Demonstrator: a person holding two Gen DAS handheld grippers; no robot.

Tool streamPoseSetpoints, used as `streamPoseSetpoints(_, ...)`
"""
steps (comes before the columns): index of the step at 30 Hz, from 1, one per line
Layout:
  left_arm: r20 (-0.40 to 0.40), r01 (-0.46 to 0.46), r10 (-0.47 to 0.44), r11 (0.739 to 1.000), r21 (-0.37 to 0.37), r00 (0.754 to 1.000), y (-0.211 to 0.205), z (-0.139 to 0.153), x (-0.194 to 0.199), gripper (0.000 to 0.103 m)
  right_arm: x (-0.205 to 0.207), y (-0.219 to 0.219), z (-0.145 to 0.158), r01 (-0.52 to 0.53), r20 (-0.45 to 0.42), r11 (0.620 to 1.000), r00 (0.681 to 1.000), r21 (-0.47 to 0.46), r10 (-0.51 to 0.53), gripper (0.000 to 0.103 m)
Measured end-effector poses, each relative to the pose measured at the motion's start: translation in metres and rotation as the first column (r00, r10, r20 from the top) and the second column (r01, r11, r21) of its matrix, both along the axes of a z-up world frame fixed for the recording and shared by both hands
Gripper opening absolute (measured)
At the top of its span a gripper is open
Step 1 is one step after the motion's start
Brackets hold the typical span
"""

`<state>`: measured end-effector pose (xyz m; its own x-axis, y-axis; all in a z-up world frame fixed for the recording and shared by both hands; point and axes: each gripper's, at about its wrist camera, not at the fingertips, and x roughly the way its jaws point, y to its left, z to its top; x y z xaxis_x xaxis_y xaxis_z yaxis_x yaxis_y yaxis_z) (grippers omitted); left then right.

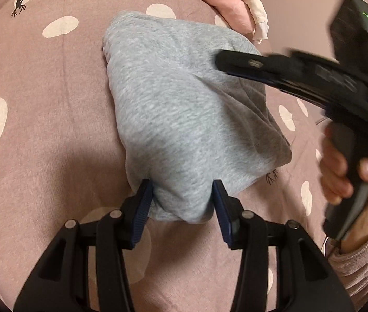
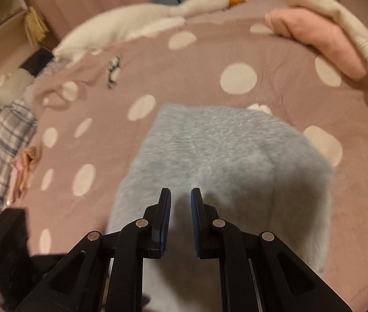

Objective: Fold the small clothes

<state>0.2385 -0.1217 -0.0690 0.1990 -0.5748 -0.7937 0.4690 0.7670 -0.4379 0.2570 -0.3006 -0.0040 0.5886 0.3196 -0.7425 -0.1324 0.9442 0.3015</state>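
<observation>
One grey garment [image 1: 173, 119], folded into a thick bundle, lies on a bed with a mauve cover [image 1: 40, 135] printed with cream dots; in the left wrist view it fills the centre of the frame, in the right wrist view it sits centre to lower right [image 2: 225, 161]. Left claw [image 1: 182, 195], bottom centre of its own view: two black fingers with blue pads, clamped on the near end of the grey garment, cloth bunched between the pads. Right claw [image 1: 221, 62] enters that view from the right edge, blurred, its tip over the right part of the garment; whether it touches the cloth I cannot tell. One hand [image 1: 345, 166] with a pink knit sleeve grips its handle at right. In the right wrist view the right claw [image 2: 180, 195] stands at bottom centre, fingers drawn nearly together with only a narrow gap, nothing between them, grey cloth behind. Two other folded items at upper right: one pink piece [image 2: 314, 36] with one cream piece [image 2: 340, 26] leaning on its far side. One white goose plush [image 2: 142, 23] lies along the upper left. One pile of loose clothes [image 2: 9, 140], plaid among them, at the left edge; count unclear.
</observation>
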Motion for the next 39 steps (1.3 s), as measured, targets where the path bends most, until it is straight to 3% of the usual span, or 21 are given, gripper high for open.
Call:
streamPoseSetpoints(5, -0.007, -0.014, 0.014, 1.000, 0.017, 1.000, -0.005, -0.003, 0.000, 0.048, -0.025, -0.014, -0.005, 0.045, -0.002, 0.997, 0.999, -0.064, -0.045, 0.012)
streamPoseSetpoints(9, 0.004, -0.016, 0.016, 0.999, 0.050, 1.000, -0.009, -0.008, 0.001, 0.050, -0.034, -0.025, -0.034, 0.067, -0.086, 0.986, 0.993, -0.150, -0.080, 0.012)
streamPoseSetpoints(11, 0.003, -0.021, 0.021, 0.998, 0.061, 1.000, -0.007, -0.010, 0.000, 0.050, -0.036, -0.030, -0.045, 0.066, -0.082, 0.990, 0.994, -0.122, -0.077, 0.012)
streamPoseSetpoints(16, -0.018, -0.037, 0.038, 0.998, 0.045, 0.999, 0.020, -0.003, -0.013, 0.049, -0.043, -0.042, -0.038, 0.117, -0.075, 0.993, 0.990, -0.032, -0.120, 0.012)
streamPoseSetpoints(17, -0.013, -0.045, 0.046, 0.998, 0.047, 0.999, 0.026, -0.002, -0.015, 0.049, -0.049, -0.042, -0.035, 0.113, -0.065, 0.993, 0.991, -0.017, -0.114, 0.015)
streamPoseSetpoints(20, 0.003, -0.093, 0.093, 0.994, 0.057, 0.996, 0.053, 0.003, -0.018, 0.049, -0.076, -0.029, -0.024, 0.042, -0.009, 0.997, 0.999, 0.063, -0.042, 0.047)
streamPoseSetpoints(25, -0.019, -0.172, 0.172, 0.985, 0.009, 0.985, 0.086, 0.007, -0.011, 0.049, -0.103, -0.003, -0.032, -0.104, -0.018, 0.964, 0.994, 0.246, 0.112, 0.049)
streamPoseSetpoints(33, -0.010, -0.182, 0.182, 0.983, -0.036, 0.983, 0.097, 0.017, -0.019, 0.049, -0.095, 0.053, -0.045, -0.174, 0.013, 0.958, 0.984, 0.226, 0.176, 0.049)
streamPoseSetpoints(36, -0.008, -0.183, 0.183, 0.982, -0.037, 0.983, 0.102, 0.018, -0.018, 0.049, -0.089, 0.066, -0.045, -0.119, 0.041, 0.984, 0.993, 0.133, 0.114, 0.049)
streamPoseSetpoints(39, -0.011, -0.190, 0.190, 0.981, -0.043, 0.982, 0.105, 0.018, -0.017, 0.049, -0.080, 0.068, -0.050, -0.072, 0.045, 0.986, 0.997, 0.150, 0.066, 0.049)
